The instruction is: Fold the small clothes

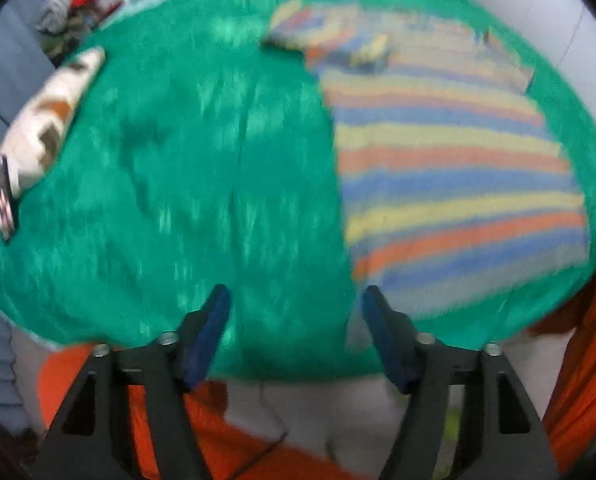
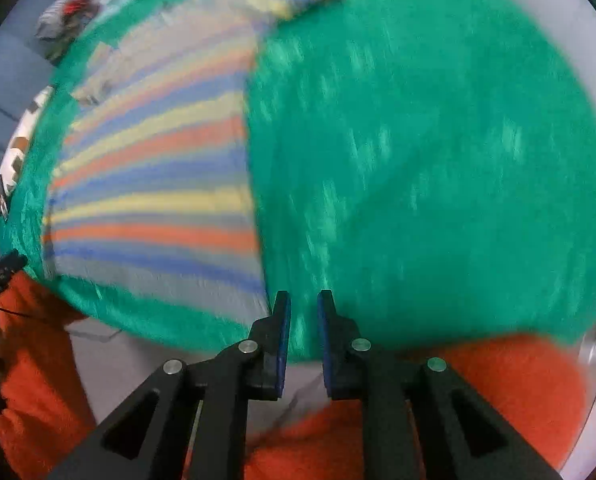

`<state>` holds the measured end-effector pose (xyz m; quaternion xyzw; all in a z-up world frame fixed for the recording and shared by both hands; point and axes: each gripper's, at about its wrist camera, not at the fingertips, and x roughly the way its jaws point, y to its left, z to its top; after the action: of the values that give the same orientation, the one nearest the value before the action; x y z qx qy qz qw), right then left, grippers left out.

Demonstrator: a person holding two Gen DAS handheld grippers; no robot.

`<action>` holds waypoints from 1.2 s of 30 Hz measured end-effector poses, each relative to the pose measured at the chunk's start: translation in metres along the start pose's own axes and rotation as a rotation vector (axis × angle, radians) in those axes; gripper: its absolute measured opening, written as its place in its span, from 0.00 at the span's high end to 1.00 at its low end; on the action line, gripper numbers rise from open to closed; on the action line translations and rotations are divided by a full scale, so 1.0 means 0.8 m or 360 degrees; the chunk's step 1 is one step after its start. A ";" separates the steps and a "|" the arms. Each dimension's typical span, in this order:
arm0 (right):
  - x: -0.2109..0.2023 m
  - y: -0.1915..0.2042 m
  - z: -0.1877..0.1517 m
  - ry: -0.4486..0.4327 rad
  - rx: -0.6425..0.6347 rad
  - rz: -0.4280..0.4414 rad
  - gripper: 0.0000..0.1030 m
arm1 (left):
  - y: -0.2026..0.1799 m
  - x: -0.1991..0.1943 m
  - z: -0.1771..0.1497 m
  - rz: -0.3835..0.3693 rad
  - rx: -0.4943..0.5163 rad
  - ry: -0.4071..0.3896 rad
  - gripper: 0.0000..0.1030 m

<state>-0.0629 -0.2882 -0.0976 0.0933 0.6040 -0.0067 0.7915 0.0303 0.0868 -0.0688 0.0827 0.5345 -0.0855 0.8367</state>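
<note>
A small striped garment (image 1: 450, 160), in orange, yellow, blue and grey bands, lies flat on a green fuzzy cover (image 1: 186, 160). In the left wrist view it fills the right half. My left gripper (image 1: 294, 300) is open and empty, above the cover's near edge, its right finger close to the garment's lower left corner. In the right wrist view the garment (image 2: 154, 176) lies on the left of the cover (image 2: 438, 160). My right gripper (image 2: 304, 300) holds nothing, its jaws a narrow gap apart, just right of the garment's lower right corner. Both views are motion-blurred.
A white patterned cushion (image 1: 46, 120) with a dark flat object on it lies at the cover's left edge. A heap of clothes (image 1: 72, 16) sits at the far left. The person's orange sleeve (image 2: 38, 360) and orange clothing (image 2: 518, 392) are below the cover's near edge.
</note>
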 end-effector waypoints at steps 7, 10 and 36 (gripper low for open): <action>0.018 0.092 0.058 -0.0396 -0.0127 0.0223 0.65 | -0.091 0.036 0.054 -0.0097 0.0157 -0.0234 0.18; 0.085 0.108 0.049 -0.0199 -0.0131 0.0171 0.64 | -0.110 0.083 0.034 -0.0054 0.0246 -0.0025 0.20; 0.091 0.110 0.000 -0.0347 -0.0175 0.0078 0.51 | -0.094 0.091 -0.047 -0.0063 0.0170 0.0171 0.02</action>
<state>-0.0326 -0.1946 -0.1554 0.0631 0.5114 0.0358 0.8563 0.0102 0.0182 -0.1542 0.1209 0.5748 -0.1259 0.7994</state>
